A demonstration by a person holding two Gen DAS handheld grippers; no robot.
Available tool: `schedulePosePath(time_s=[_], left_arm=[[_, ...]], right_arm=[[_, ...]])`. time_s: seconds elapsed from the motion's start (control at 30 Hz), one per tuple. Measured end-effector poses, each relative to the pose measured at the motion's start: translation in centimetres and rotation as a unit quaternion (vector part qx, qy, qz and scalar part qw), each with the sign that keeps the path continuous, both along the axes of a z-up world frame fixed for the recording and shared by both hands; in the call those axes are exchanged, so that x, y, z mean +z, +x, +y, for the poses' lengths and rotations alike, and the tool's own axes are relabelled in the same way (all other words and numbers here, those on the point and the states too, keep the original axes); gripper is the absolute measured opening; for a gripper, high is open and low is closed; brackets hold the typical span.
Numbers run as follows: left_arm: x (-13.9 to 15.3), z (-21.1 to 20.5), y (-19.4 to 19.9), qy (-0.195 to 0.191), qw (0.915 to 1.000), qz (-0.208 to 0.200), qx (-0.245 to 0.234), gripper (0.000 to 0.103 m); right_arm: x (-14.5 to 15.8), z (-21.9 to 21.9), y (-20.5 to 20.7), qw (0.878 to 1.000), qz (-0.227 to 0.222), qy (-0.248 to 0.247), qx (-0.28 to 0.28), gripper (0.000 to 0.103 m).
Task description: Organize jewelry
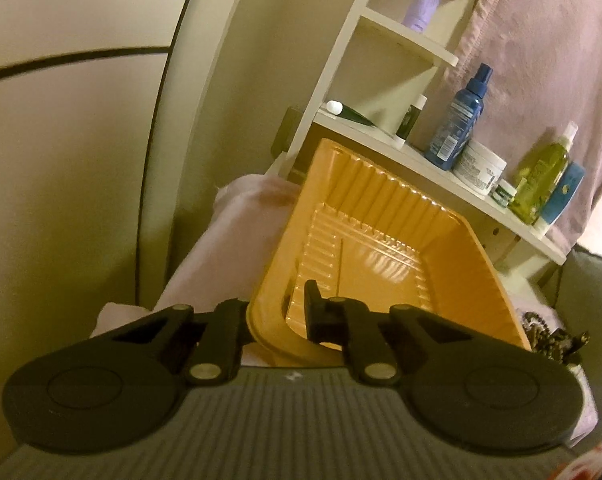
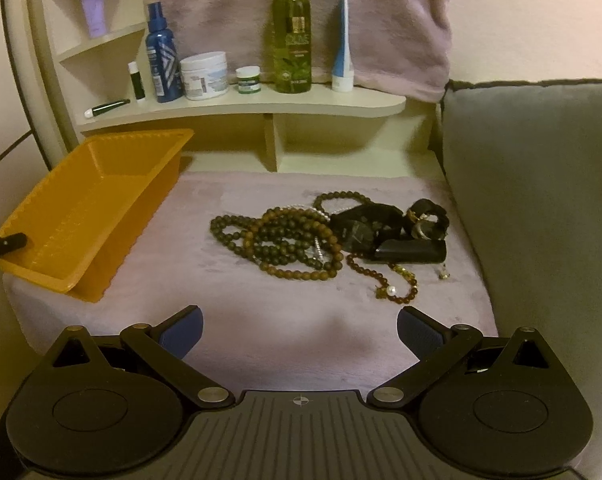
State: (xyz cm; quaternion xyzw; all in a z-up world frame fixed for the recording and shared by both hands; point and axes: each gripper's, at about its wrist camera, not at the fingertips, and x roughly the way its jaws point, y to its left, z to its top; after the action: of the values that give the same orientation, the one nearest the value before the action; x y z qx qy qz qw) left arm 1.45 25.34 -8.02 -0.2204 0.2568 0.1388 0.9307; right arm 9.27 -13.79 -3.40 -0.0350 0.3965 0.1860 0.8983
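Jewelry (image 2: 325,236) — apparently clear of tray (image 2: 81,216)

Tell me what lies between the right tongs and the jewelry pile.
Nothing but bare pinkish blanket, as the right wrist view shows. The right tongs are open, short of the jewelry pile, with no object in the stretch.

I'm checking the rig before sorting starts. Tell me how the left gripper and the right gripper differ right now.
The left gripper is shut on the orange tray, pinching its near rim and tilting it; the right gripper is open and holds nothing. The left sits at the tray's edge, while the right hovers over the pink cloth, short of the bead necklaces. Both are black two-finger grippers.
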Motion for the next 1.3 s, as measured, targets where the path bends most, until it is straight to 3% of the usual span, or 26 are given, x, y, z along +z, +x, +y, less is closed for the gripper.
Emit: schedulePosePath(time_s=[0.27,0.57,0.6,0.67,0.8,0.97,1.2,1.3], left_arm=[[3.0,-3.3,0.4,0.086,0.9959,0.027,-0.001,0.006],[5.6,-8.1,1.1,0.208,0.9769,0.036,-0.033,0.004],[5.7,-8.5,1.1,0.217,0.9749,0.036,-0.035,0.004],[5.9,-9.0,1.2,0.230,0.9717,0.038,-0.038,0.004],[6.6,-9.6,1.6,0.254,0.9655,0.043,-0.041,0.004],[7.1,-11.1,1.9,0.293,0.9537,0.049,-0.048,0.004],[7.5,-11.6,2.1,0.297,0.9524,0.055,-0.044,0.004],[7.4,-11.5,2.2,0.294,0.9531,0.056,-0.043,0.004]], right_arm=[[-0.9,-1.2,0.7,1.000,-0.009,0.001,-0.008,0.102],[-2.9,-3.8,2.2,0.999,-0.036,-0.001,-0.027,0.101],[-3.2,-4.1,2.5,0.999,-0.037,-0.001,-0.028,0.098],[-3.9,-4.8,3.2,0.999,-0.034,-0.002,-0.027,0.078],[-5.1,-5.9,4.7,0.999,-0.034,-0.011,-0.022,0.062],[-5.7,-5.9,5.8,0.999,-0.045,-0.016,0.009,0.033],[-6.3,-5.1,6.1,0.997,-0.055,-0.032,0.045,0.021],[-6.5,-5.2,6.2,0.997,-0.055,-0.028,0.049,0.010]])
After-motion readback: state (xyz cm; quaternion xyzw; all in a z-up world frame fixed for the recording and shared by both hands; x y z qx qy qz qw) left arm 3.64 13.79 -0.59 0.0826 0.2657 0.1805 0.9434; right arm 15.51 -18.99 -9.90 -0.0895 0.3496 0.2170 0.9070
